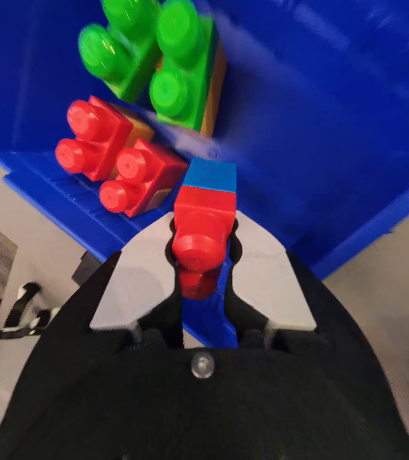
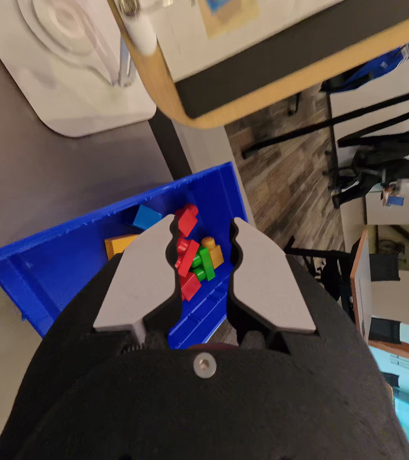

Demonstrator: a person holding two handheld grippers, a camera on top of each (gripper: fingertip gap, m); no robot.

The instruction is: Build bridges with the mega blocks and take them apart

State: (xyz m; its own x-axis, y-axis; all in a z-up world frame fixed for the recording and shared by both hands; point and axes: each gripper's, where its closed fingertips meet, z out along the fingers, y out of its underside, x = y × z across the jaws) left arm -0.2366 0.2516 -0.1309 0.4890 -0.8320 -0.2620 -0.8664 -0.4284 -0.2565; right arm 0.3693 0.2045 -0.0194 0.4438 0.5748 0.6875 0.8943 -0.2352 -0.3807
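Two grippers over blue bin [image 1: 322, 124]. Left gripper [image 1: 203, 239] clamps red block [image 1: 204, 224], blue block [image 1: 210, 174] attached, likely lifting pair out. Right gripper [image 2: 202, 239] empty, fingers parted, hovering above loose blocks [image 2: 198, 261], ready to pick.

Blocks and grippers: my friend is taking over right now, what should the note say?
Left gripper: fingers clamp a red block with a blue block stuck on its far end, over the blue bin.
Right gripper: open, holding nothing, above the same bin.
In the bin: loose red blocks, green blocks and orange blocks.
No bridge stands in view.
Left: probably split the red-blue pair or drop it in.
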